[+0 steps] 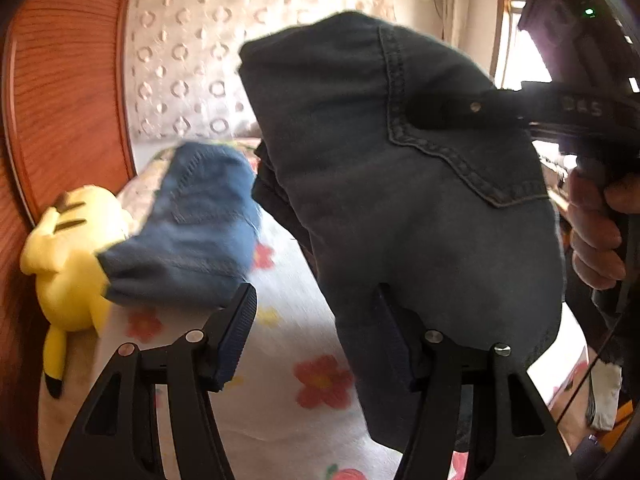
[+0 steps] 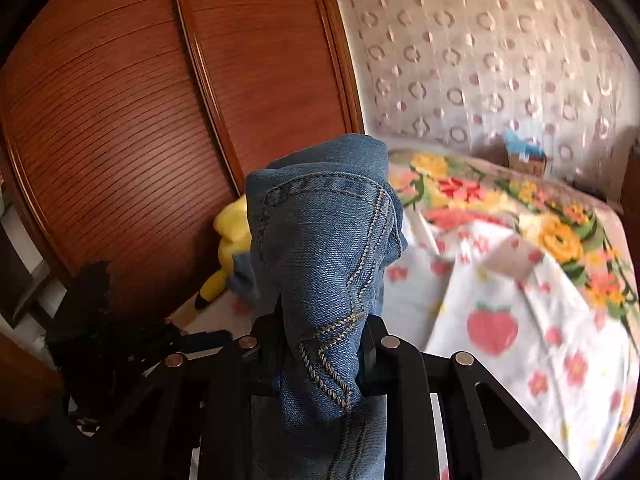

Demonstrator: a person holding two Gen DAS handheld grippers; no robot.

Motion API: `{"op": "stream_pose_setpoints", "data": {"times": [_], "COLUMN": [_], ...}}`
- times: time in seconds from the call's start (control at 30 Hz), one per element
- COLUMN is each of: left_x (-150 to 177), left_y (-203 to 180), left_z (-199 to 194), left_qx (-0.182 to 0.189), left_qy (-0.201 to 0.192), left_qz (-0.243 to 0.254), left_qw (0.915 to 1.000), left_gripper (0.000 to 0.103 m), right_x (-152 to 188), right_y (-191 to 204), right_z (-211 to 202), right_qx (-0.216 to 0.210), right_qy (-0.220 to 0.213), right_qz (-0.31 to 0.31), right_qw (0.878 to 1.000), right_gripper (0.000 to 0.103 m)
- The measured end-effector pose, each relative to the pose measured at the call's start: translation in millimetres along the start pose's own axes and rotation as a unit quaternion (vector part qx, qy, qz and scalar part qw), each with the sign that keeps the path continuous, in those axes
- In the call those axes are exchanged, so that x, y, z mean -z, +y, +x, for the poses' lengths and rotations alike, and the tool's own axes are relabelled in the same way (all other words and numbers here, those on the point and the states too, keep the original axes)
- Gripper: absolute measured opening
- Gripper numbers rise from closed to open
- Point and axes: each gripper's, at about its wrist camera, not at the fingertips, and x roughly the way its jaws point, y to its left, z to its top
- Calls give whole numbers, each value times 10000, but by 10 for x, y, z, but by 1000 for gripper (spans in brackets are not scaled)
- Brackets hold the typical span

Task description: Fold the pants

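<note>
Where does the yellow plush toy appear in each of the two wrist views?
Left wrist view: the yellow plush toy lies at the left edge, against the wooden wardrobe, partly behind a blue fold of the jeans.
Right wrist view: only a part of the toy shows, left of centre, behind the held jeans.
Shared landmark: the floral bedsheet.

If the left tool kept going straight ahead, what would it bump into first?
Probably the jeans: they hang right in front of the open left tool, draped over one of its fingers. The flowery bed sheet lies beyond. Depth is hard to judge.
</note>
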Motion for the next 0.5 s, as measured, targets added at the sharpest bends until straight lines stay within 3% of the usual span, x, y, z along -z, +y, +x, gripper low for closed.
{"op": "stream_pose_setpoints", "data": {"times": [0.23, 0.5], "left_x": [-328, -801], "left_y": [499, 1054], "left_z": [-320, -649], "left_qx": [-372, -833], "left_qy": [-472, -884], "left_qz": [-283, -538], "left_qw": [9978, 9911], "left_gripper": [62, 62], "right_x": [-545, -1355], "right_y": [233, 389], "right_z": [300, 900], "right_qx": [-27, -804], "right_qy": [74, -109], "right_qz": [-298, -288], "right_qw": [9995, 9963], "right_gripper": [25, 25]}}
